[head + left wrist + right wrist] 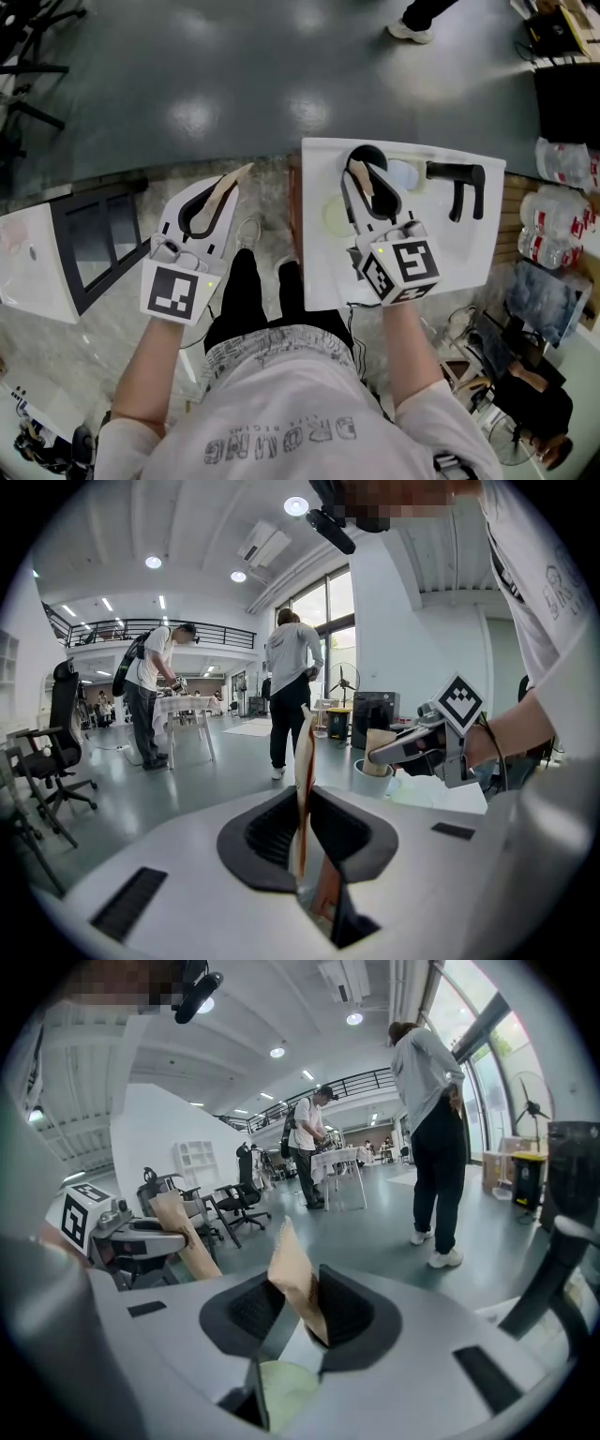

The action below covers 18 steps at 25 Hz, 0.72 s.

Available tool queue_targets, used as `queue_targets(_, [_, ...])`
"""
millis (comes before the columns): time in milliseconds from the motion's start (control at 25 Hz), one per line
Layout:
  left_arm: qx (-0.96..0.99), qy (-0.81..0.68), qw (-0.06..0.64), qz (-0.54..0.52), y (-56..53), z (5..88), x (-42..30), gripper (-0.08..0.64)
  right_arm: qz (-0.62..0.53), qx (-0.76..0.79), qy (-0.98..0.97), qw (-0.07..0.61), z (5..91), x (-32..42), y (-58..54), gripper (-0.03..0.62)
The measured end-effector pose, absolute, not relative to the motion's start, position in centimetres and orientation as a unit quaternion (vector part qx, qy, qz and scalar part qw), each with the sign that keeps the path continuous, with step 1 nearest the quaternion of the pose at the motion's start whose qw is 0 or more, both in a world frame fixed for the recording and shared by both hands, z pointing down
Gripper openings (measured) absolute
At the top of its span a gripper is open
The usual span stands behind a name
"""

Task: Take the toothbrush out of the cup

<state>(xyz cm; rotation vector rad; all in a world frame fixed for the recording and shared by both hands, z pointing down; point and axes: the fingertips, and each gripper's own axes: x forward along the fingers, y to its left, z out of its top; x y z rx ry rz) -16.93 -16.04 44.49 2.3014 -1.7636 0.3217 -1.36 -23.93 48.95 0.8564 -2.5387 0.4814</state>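
Note:
My right gripper [367, 180] hangs over a white counter [469, 253]. A tan paper-wrapped toothbrush [295, 1283] stands up between its jaws and leans on the right-hand one, with a gap on the left side. Below it is the pale green cup [286, 1393], also seen as the cup [375, 778] in the left gripper view and the cup [334, 216] in the head view. My left gripper [217, 202], off the counter to the left, is shut on another tan paper-wrapped toothbrush [304, 789] that sticks up past its tips.
A black tap [459, 183] stands at the counter's far right, close beside the right gripper [553, 1279]. Another white unit [37, 262] is at the far left. Two people [286, 696] stand on the grey floor beyond, with office chairs [56, 752].

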Motion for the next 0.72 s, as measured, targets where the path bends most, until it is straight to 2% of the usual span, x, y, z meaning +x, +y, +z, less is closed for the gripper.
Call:
queue_targets(240, [0.785,-0.600,0.107,0.110,-16.1,44.1,-17.0,0.055,0.168,0.322,-0.908,0.211,48.5,-1.1,-24.3,0.089])
queue_targets(720, [0.797,-0.590,0.077,0.101,-16.5,40.8,-16.0,0.055,0.163,0.345,-0.907,0.178,45.9,0.5,-24.6,0.075])
